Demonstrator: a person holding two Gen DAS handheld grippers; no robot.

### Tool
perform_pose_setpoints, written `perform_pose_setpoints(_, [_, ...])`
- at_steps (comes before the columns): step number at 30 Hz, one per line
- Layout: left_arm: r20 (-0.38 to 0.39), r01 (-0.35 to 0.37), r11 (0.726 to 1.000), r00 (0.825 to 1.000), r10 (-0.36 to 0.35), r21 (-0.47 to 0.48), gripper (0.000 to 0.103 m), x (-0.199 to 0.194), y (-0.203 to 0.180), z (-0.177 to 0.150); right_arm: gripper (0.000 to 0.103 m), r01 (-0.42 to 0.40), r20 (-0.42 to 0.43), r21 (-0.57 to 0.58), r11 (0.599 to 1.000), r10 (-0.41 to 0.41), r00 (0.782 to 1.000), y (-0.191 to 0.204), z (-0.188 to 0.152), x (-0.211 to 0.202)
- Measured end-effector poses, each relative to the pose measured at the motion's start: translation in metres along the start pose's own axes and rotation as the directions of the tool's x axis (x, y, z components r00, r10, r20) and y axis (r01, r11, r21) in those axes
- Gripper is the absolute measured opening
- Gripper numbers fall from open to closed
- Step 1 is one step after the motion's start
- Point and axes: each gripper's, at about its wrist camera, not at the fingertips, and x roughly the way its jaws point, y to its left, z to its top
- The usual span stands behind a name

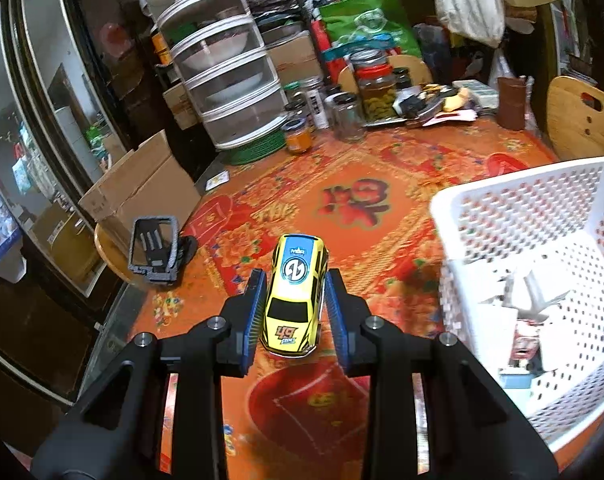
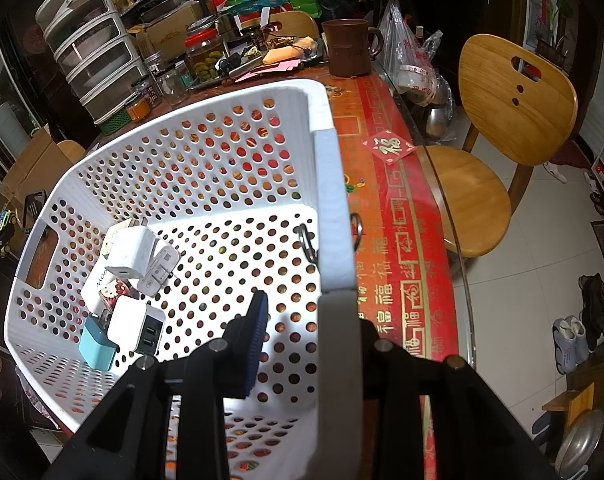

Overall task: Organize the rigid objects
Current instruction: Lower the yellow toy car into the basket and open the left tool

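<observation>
A yellow toy car (image 1: 293, 298) with a blue roof stripe sits between the blue pads of my left gripper (image 1: 294, 280), which is shut on it above the red tablecloth (image 1: 353, 204). The white perforated basket (image 1: 541, 240) stands to its right, with chargers inside. In the right wrist view my right gripper (image 2: 302, 300) straddles the basket's right rim (image 2: 333, 208): the left finger (image 2: 258, 320) is inside, the right finger is hidden behind the wall. Several white and blue chargers (image 2: 130, 264) lie in the basket's left part. A black holder (image 1: 154, 250) lies at the table's left edge.
Jars (image 1: 375, 88), a stacked plastic drawer unit (image 1: 226, 72), a brown mug (image 2: 349, 46) and clutter crowd the table's far side. Wooden chairs (image 2: 513, 112) stand to the right. A cardboard box (image 1: 138, 192) sits on a stool at the left. The glass table edge (image 2: 453, 240) runs along the right.
</observation>
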Motion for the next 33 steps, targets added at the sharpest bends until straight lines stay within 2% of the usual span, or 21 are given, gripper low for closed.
perform_pose_setpoints(5, [0.021,0.03,0.999,0.999,-0.031,0.044,0.028,-0.026,-0.031,0.008,0.033,-0.002,0.0,-0.001,1.0,0.002,1.0,0.0,0.001,-0.001])
perform_pose_setpoints(9, [0.018,0.08,0.994,0.997,-0.081,0.075,0.028,-0.04,-0.058,0.013,0.033,-0.002,0.0,-0.002,1.0,0.002,1.0,0.0,0.001,0.0])
perform_pose_setpoints(14, [-0.03,0.157,0.978,0.988,-0.154,0.138,0.028,-0.049,-0.102,0.013,0.033,-0.002,0.0,-0.002,1.0,0.002,1.0,0.0,0.001,-0.001])
perform_pose_setpoints(21, [-0.114,0.227,0.958,0.971,-0.209,0.174,0.028,-0.041,-0.145,0.006,0.033,-0.003,0.0,-0.003,1.0,0.003,1.0,0.001,0.001,-0.001])
perform_pose_setpoints(28, [-0.195,0.281,0.944,0.949,-0.247,0.175,0.028,-0.015,-0.155,-0.004,0.033,-0.003,0.0,-0.003,1.0,0.003,1.0,0.001,0.001,-0.001])
perform_pose_setpoints(31, [-0.2,0.286,0.943,0.947,-0.252,0.168,0.028,-0.01,-0.156,-0.005,0.033,-0.003,0.0,-0.003,1.0,0.003,1.0,0.001,0.001,-0.001])
perform_pose_setpoints(32, [-0.201,0.287,0.944,0.946,-0.253,0.165,0.03,-0.01,-0.156,-0.005,0.033,-0.003,0.0,-0.003,1.0,0.003,1.0,0.001,0.001,-0.001])
perform_pose_setpoints(33, [-0.204,0.296,0.942,0.943,-0.262,0.156,0.035,-0.01,-0.155,-0.005,0.033,-0.003,0.0,-0.003,1.0,0.003,1.0,0.001,0.001,-0.001])
